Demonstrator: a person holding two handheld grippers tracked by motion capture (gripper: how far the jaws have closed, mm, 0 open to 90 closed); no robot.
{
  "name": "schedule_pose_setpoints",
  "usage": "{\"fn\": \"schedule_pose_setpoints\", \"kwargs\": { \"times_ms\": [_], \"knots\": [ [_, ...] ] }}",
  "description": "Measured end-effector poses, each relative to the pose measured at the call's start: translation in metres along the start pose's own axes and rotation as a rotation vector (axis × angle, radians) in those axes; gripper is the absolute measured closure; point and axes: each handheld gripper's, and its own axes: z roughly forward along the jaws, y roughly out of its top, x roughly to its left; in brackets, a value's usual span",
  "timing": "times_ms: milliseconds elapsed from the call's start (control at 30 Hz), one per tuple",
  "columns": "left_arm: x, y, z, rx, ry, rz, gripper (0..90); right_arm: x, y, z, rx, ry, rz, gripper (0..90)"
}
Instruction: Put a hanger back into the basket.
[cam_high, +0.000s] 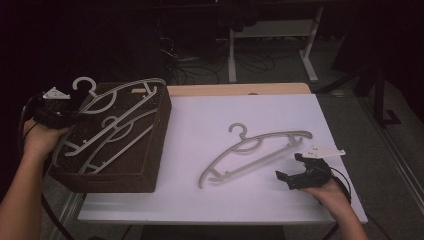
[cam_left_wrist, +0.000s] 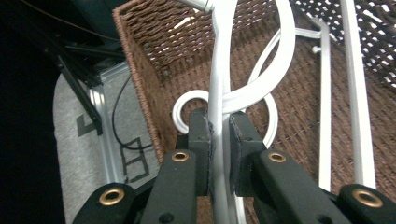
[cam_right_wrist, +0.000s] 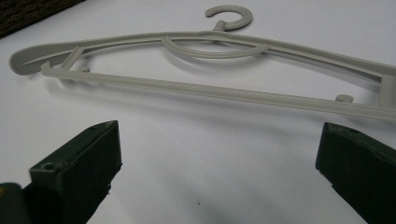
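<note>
A brown woven basket stands at the table's left with two grey plastic hangers in it. My left gripper is at the basket's left rim, shut on an arm of the upper hanger. In the left gripper view the pads pinch that hanger's bar, with the other hanger's hook just beside them. A third grey hanger lies flat on the white table. My right gripper hovers open just in front of its right end. In the right gripper view that hanger lies just ahead of the right gripper's wide-apart jaws.
The white tabletop has bare room between the basket and the lying hanger. A wooden strip runs along the table's far edge. Beyond it are a white desk frame and cables on a dark floor. The basket's inner wall rises ahead of the left gripper.
</note>
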Motion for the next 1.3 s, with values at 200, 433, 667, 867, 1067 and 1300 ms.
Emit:
{"fn": "schedule_pose_setpoints", "kwargs": {
  "times_ms": [200, 433, 667, 867, 1067, 1300],
  "knots": [
    [-0.005, -0.002, 0.008, 0.033, 0.007, 0.026, 81.4, 0.0, 0.0, 0.0, 0.0, 0.001, -0.002, 0.1],
    [-0.013, -0.014, 0.03, 0.088, -0.006, -0.01, 81.2, 0.0, 0.0, 0.0, -0.001, 0.001, -0.001, 0.1],
    [-0.025, -0.019, 0.039, 0.171, -0.014, 0.008, 71.2, 0.0, 0.0, 0.001, 0.001, 0.002, -0.003, 0.1],
    [-0.02, -0.017, 0.032, 0.088, -0.037, -0.066, 50.2, 0.0, 0.0, 0.0, -0.004, 0.004, -0.005, 0.1],
    [-0.027, -0.007, 0.024, -0.031, -0.178, -0.11, 36.5, 0.0, 0.001, 0.0, -0.003, 0.006, -0.007, 0.1],
    [-0.048, 0.011, 0.019, -0.122, -0.341, -0.107, 25.5, 0.001, 0.001, -0.001, -0.006, 0.009, -0.009, 0.1]
  ]
}}
